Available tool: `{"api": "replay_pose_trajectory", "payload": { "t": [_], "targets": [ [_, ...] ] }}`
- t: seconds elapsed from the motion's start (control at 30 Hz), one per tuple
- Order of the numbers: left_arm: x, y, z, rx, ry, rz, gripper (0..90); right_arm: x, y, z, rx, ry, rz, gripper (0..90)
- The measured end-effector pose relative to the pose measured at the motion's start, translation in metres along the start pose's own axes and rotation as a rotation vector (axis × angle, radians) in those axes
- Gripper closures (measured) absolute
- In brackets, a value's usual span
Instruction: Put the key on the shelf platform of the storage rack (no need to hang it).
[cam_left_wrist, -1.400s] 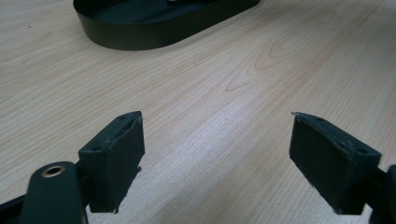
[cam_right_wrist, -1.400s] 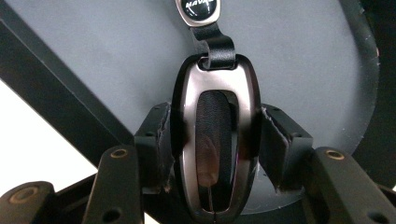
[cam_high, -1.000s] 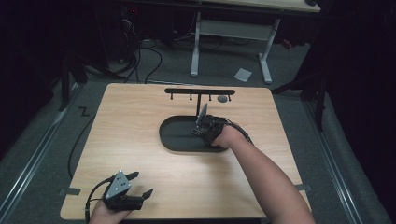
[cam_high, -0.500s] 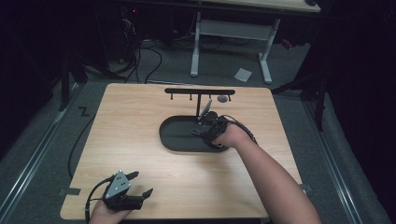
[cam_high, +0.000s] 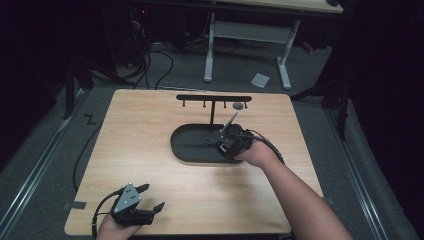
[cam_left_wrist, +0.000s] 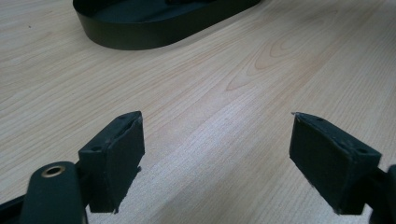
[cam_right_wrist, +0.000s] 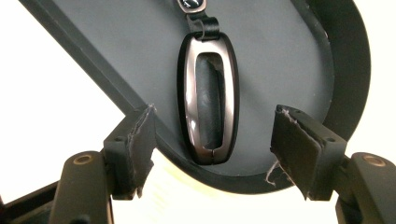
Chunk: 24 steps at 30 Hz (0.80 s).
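Key fob (cam_right_wrist: 208, 99) is framed between the wide-open jaws of the right hand-held gripper (cam_right_wrist: 212, 149), ungrasped, lying flat in the black oval tray (cam_high: 187, 145) at its rim. Left hand-held gripper (cam_left_wrist: 217, 158) is held open, empty, over the table (cam_high: 150, 125), near its front corner.

Tabletop (cam_high: 150, 150): pale wood, fine grain lines. Oval tray (cam_high: 192, 150): matte black. Key fob (cam_right_wrist: 208, 98): glossy metallic grey-bronze frame, black edging, dark centre, black loop at 12 o'clock. Rack (cam_high: 212, 98): black.
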<state>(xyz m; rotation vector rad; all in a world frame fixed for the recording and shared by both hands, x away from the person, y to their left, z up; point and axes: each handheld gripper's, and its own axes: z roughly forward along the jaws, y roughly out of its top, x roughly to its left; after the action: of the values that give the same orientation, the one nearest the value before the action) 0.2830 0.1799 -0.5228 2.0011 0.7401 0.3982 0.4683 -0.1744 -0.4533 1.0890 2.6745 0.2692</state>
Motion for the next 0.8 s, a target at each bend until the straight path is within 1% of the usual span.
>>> {"api": "replay_pose_trajectory", "payload": {
  "t": [0.03, 0.13, 0.2, 0.27, 0.33, 0.4, 0.43, 0.47, 0.5, 0.57, 0.6, 0.67, 0.8],
  "targets": [
    [0.0, 0.0, 0.0, 0.0, 0.0, 0.001, 18.7, 0.0, -0.002, 0.0, -0.008, 0.0, 0.006, 30.8],
    [0.0, 0.0, 0.0, 0.001, 0.001, 0.0, 18.7, 0.002, -0.007, -0.001, -0.02, -0.016, -0.015, 30.4],
    [0.0, 0.0, 0.0, 0.0, 0.002, -0.001, 18.7, 0.004, -0.01, -0.002, -0.036, -0.018, -0.014, 30.5],
    [0.0, 0.0, 0.0, 0.002, 0.002, 0.001, 18.7, 0.006, -0.014, -0.004, -0.062, -0.005, -0.004, 30.4],
    [0.0, 0.0, 0.0, 0.003, 0.001, 0.0, 18.7, 0.008, -0.019, -0.005, -0.085, 0.006, -0.01, 28.5],
    [0.0, 0.0, 0.0, 0.005, 0.0, 0.001, 18.7, 0.012, -0.023, -0.005, -0.089, -0.009, -0.016, 26.0],
    [0.0, -0.001, 0.001, 0.005, 0.0, -0.001, 18.7, 0.014, -0.025, -0.005, -0.1, -0.017, -0.025, 26.1],
    [0.0, -0.001, 0.001, 0.006, 0.0, -0.001, 18.7, 0.015, -0.029, -0.005, -0.12, -0.016, -0.022, 26.3],
    [-0.001, -0.001, 0.001, 0.004, 0.001, -0.001, 18.7, 0.017, -0.032, -0.006, -0.128, -0.01, -0.009, 25.5],
    [-0.001, -0.001, 0.001, 0.007, 0.001, 0.002, 18.7, 0.021, -0.036, -0.006, -0.133, -0.026, -0.018, 23.1],
    [-0.001, -0.001, 0.001, 0.008, 0.001, 0.002, 18.7, 0.024, -0.041, -0.006, -0.156, -0.032, -0.02, 23.6],
    [0.0, -0.001, 0.001, 0.011, 0.001, 0.002, 18.7, 0.027, -0.047, -0.007, -0.187, -0.022, 0.012, 22.6],
    [-0.001, -0.001, 0.002, 0.012, 0.002, 0.003, 18.7, 0.034, -0.065, -0.009, -0.278, -0.014, 0.052, 20.8]
  ]
}}
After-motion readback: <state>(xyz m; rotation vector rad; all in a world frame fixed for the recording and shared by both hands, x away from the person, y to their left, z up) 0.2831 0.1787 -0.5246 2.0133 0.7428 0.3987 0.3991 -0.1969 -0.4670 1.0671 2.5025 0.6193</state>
